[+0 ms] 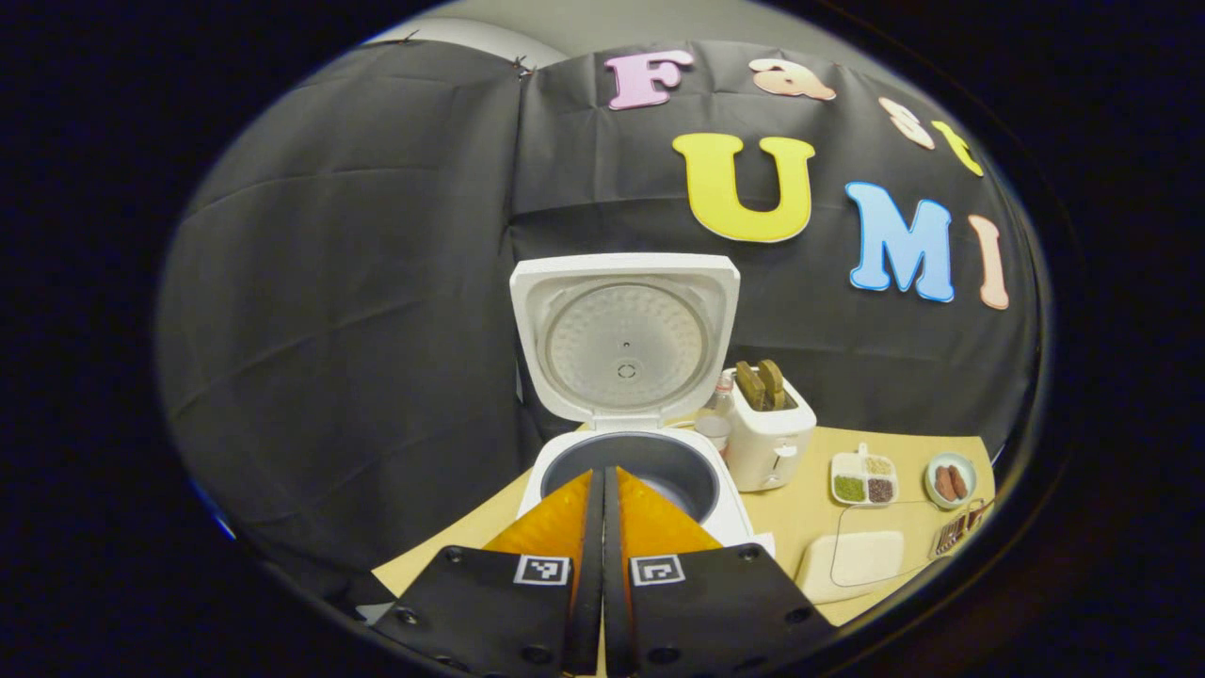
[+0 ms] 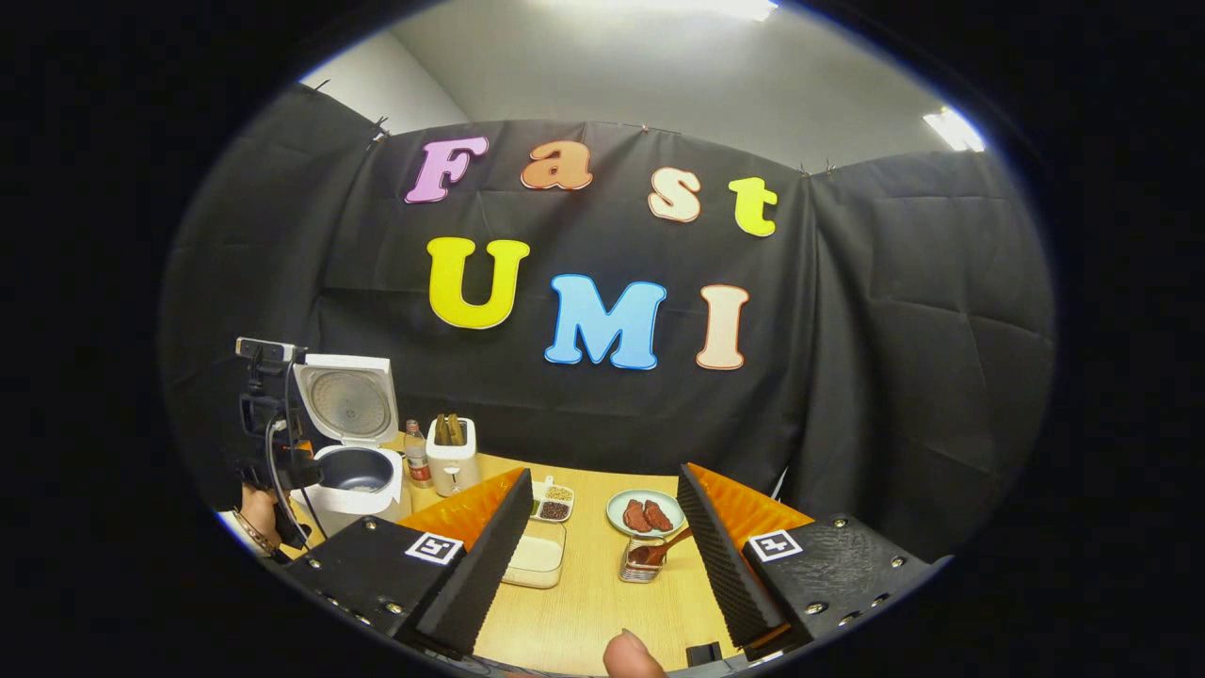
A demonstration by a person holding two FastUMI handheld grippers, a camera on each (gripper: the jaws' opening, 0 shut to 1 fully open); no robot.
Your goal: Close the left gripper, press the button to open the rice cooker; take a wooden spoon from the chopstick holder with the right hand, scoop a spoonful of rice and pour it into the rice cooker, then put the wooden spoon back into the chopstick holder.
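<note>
Closest to the lens in the left gripper view, the left gripper (image 1: 603,490) has its two fingers pressed together with nothing between them, their tips over the front rim of the rice cooker (image 1: 633,471). The cooker stands on the wooden table (image 1: 810,508) with its lid (image 1: 625,334) swung upright and its dark inner pot exposed. In the right gripper view, the right gripper (image 2: 602,513) is spread wide and holds nothing, hovering above the table with a fingertip of the person's hand (image 2: 629,656) at the bottom edge. Between its fingers, further along the table, sits the chopstick holder (image 2: 643,563), a small clear container with the wooden spoon (image 2: 661,549) leaning out of it toward the right. To the right of the cooker stands a white toaster (image 1: 769,428) with two slices sticking up, a small bottle (image 1: 720,395) between them. Nearer lies a shallow white rectangular container (image 1: 852,560), beside a divided dish (image 1: 864,478) of grains, and a small plate (image 1: 951,480) with reddish-brown pieces just behind the holder. The left gripper is also seen at the far left, beside the cooker.
</note>
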